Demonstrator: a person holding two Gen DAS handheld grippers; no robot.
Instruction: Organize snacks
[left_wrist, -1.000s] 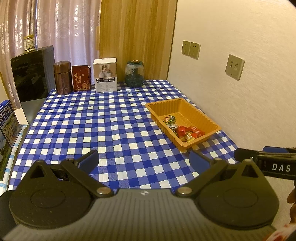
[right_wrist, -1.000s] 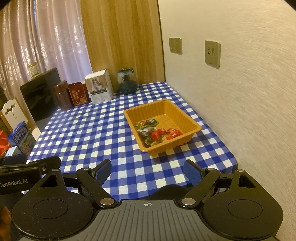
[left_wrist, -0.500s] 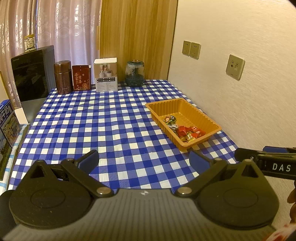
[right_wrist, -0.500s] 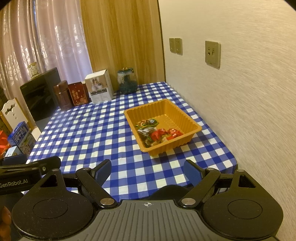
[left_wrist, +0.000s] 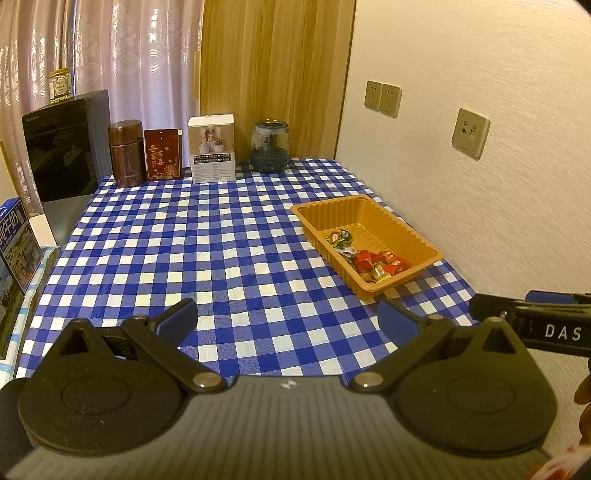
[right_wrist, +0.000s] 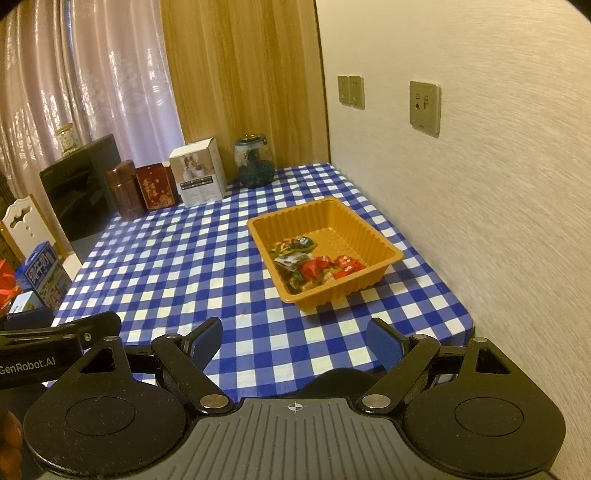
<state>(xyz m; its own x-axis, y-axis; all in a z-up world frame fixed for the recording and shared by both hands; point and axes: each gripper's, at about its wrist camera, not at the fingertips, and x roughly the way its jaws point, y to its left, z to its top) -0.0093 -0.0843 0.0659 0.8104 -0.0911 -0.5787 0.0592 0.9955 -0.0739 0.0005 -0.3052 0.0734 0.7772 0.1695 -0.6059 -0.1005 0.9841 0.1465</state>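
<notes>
An orange plastic tray (left_wrist: 410, 230) sits on the blue checked tablecloth (left_wrist: 207, 236) near the right wall, with several wrapped snacks (left_wrist: 373, 260) piled in its near corner. It also shows in the right wrist view (right_wrist: 376, 243), with the snacks (right_wrist: 314, 267) inside. My left gripper (left_wrist: 288, 319) is open and empty, held above the table's near edge. My right gripper (right_wrist: 295, 341) is open and empty, held over the near edge, in front of the tray. The right gripper's body (left_wrist: 546, 328) shows at the right of the left wrist view.
Along the table's far edge stand a brown canister (left_wrist: 125, 153), a red box (left_wrist: 162, 155), a white box (left_wrist: 212, 147) and a glass jar (left_wrist: 269, 146). A black appliance (left_wrist: 62, 147) stands at the far left. A blue milk carton (left_wrist: 14, 243) lies left of the table.
</notes>
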